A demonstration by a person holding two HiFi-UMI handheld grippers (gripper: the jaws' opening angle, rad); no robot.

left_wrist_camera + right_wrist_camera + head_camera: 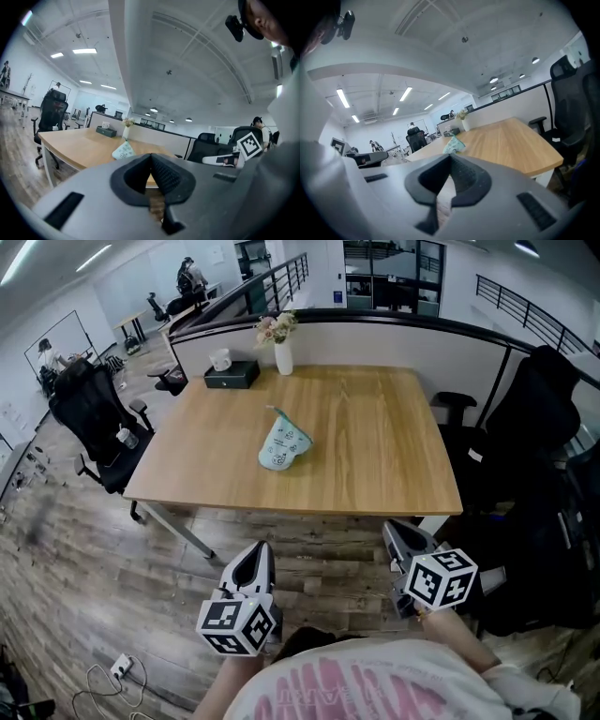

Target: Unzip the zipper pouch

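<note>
Both tools idle on my end. My L gripper [255, 559] is clenched: in the left gripper view its ribbed black pads [164, 173] meet in one line w/ nothing btwn them. My R gripper [401, 538] reads the same in the right gripper view, jaws pressed together and empty. Both hang low over the grey-brown plank floor [84, 596], on my side of the table's near edge and apart from each other. Each has its black-and-white marker cube turned toward me.

The pale mint-green fabric zipper pouch w/ small printed pattern [284, 443] lies on the light wooden square table [375, 446], approx mid-table and a bit left of centre. It's well ahead of both grippers, neither touching it. The narrow end points to the far edge, the wider end to me. Can't tell from here whether the zip is open or closed.

At the far edge sits a black tissue box w/ a white tissue sticking up [232, 375]. Just right of it stands a white vase w/ pale flowers [282, 354]. A black office chair [94, 413] stands by the table's left side, and a second black chair [539, 399] by its right side.
</note>
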